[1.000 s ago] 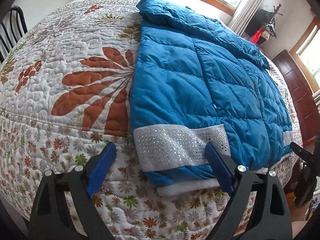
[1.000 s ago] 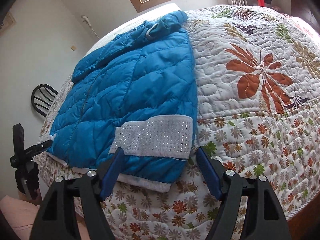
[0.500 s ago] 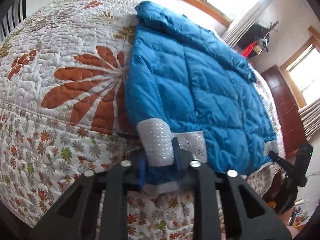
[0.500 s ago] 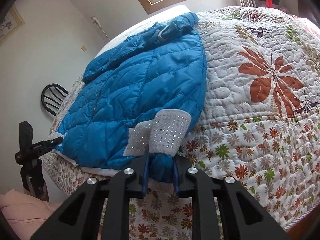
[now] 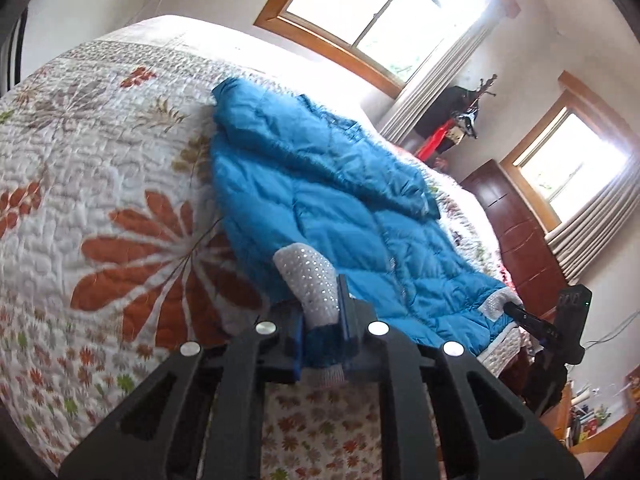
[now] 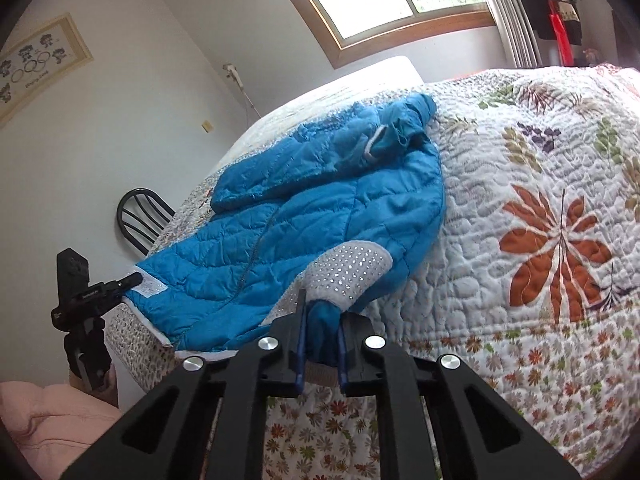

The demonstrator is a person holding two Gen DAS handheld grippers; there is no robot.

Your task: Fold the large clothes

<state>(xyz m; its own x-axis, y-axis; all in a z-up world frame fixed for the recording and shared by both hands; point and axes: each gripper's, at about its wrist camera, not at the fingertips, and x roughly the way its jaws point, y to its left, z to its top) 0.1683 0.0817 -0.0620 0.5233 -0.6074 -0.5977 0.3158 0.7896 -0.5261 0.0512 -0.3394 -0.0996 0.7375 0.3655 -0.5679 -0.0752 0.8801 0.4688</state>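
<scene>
We see a bed [image 5: 92,184] covered by a white quilted bedspread [image 6: 500,184] printed with large rust-orange leaf sprays and small flowers along its hanging edge. White walls close the room, and a wood-framed window [image 5: 384,12] sits behind the bed.

The blue quilted puffer jacket [image 5: 328,200] lies spread on the bed, collar toward the far end, its hem at the near edge. A grey band studded with small shiny dots [image 6: 344,272] runs along that hem.

The left hand-held gripper [image 5: 320,332] is clamped tight on the hem at 1 corner, the studded band bunched up between its blue pads. The right hand-held gripper [image 6: 322,344] pinches the opposite hem corner the same way, with blue fabric and the band gathered between its pads. Both sets of jaws have just been closing, and both now have the jacket squeezed between them.

The left wrist view alone shows a 2nd window [image 5: 572,164] with pale curtains, a dark wooden cabinet [image 5: 516,232] beside the bed, and the other gripper at the jacket's far corner. Only the right wrist view shows a framed picture [image 6: 36,64] on the wall, a black metal chair back [image 6: 140,220] beyond the bed, and pink padded cloth [image 6: 44,420] at the lower left.
</scene>
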